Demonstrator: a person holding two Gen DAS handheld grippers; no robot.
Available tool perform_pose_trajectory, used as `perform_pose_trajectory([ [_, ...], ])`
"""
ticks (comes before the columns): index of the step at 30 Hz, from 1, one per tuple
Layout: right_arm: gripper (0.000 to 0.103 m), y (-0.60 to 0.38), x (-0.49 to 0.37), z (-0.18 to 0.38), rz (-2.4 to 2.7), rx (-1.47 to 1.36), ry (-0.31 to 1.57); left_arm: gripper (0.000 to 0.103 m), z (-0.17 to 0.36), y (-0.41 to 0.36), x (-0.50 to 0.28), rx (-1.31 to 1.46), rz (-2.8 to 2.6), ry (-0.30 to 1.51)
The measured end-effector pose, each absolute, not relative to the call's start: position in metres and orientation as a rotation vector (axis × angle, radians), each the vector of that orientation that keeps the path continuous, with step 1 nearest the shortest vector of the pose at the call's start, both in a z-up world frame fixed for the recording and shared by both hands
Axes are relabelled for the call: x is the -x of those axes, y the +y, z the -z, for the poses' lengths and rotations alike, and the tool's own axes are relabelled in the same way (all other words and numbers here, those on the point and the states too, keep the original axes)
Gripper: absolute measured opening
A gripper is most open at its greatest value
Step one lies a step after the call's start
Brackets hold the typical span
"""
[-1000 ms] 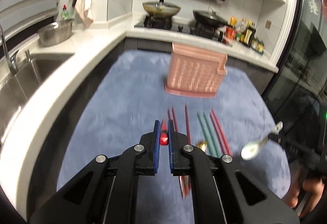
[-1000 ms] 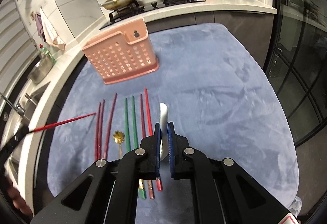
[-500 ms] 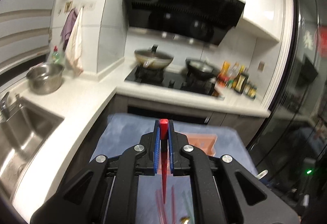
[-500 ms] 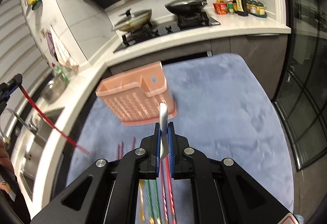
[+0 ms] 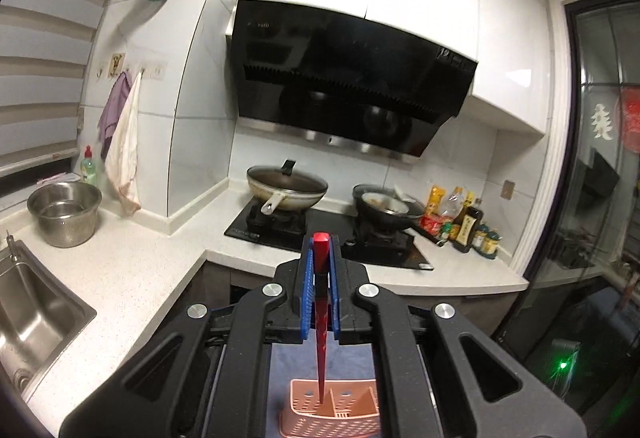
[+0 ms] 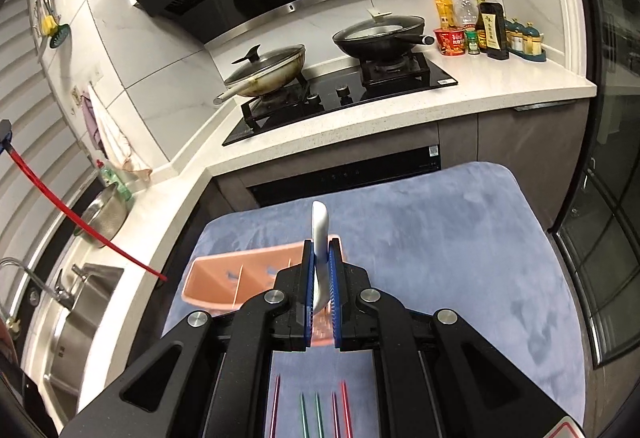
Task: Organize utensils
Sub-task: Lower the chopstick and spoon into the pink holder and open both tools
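— What was in the left gripper?

— A red chopstick, pinched tight near its blunt top end between the blue pads. It hung almost straight down, and from that gripper's camera its thin tip lined up over the pink perforated utensil holder; whether it had gone into a compartment I couldn't tell.

— And the right gripper?

— Closed just as tight on a white spoon. The handle stuck up above the pads and the rest was hidden between them.

— Where did the holder stand?

— On the blue-grey mat, below the counter with the black hob. It sat directly beyond the right gripper's fingers, partly hidden by them.

— Anything left on the mat?

— Chopstick tips near the bottom edge of the right view: red ones, a green pair and a magenta one, lying roughly parallel, nearer to us than the holder.
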State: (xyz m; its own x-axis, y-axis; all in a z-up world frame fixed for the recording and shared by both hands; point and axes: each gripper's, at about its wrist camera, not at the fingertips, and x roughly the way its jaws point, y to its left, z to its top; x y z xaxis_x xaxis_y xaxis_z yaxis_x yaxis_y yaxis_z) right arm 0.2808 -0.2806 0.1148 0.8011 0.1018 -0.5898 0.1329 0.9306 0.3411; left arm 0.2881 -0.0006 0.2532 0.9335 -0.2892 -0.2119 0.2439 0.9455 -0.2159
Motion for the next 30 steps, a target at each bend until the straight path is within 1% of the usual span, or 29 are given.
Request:
perform_pose_trajectory([
  [8, 0.007, -0.280, -0.327, -0.074, 0.031, -0.376, 0.719, 0.007, -0.199, -0.009, -0.333, 0.194, 0.261, 0.354],
  [11, 0.007, -0.279, -0.334, -0.058, 0.032, -0.374, 0.752, 0.007, -0.175, -0.012, -0.346, 0.188, 0.252, 0.396],
  [17, 0.008, -0.273, -0.342, -0.037, 0.028, -0.365, 0.791, 0.007, -0.147, -0.009, -0.362, 0.210, 0.238, 0.459],
  [21, 0.011, -0.269, -0.344, -0.031, 0.036, -0.343, 0.791, 0.007, -0.135, -0.009, -0.367, 0.210, 0.230, 0.485],
  [23, 0.018, -0.269, -0.344, -0.031, 0.047, -0.339, 0.787, 0.008, -0.131, -0.007, -0.369, 0.217, 0.231, 0.498],
  [25, 0.018, -0.270, -0.344, -0.032, 0.039, -0.350, 0.784, 0.008, -0.129, -0.005, -0.367, 0.227, 0.219, 0.500],
  [26, 0.018, -0.272, -0.343, -0.033, 0.041, -0.355, 0.783, 0.010, -0.129, -0.003, -0.366, 0.231, 0.213, 0.501],
  [29, 0.018, -0.275, -0.336, -0.039, 0.042, -0.371, 0.774, 0.029, -0.129, 0.003, -0.362, 0.250, 0.196, 0.506],
  [30, 0.019, -0.275, -0.333, -0.042, 0.040, -0.375, 0.770, 0.034, -0.130, 0.006, -0.359, 0.255, 0.191, 0.501],
])
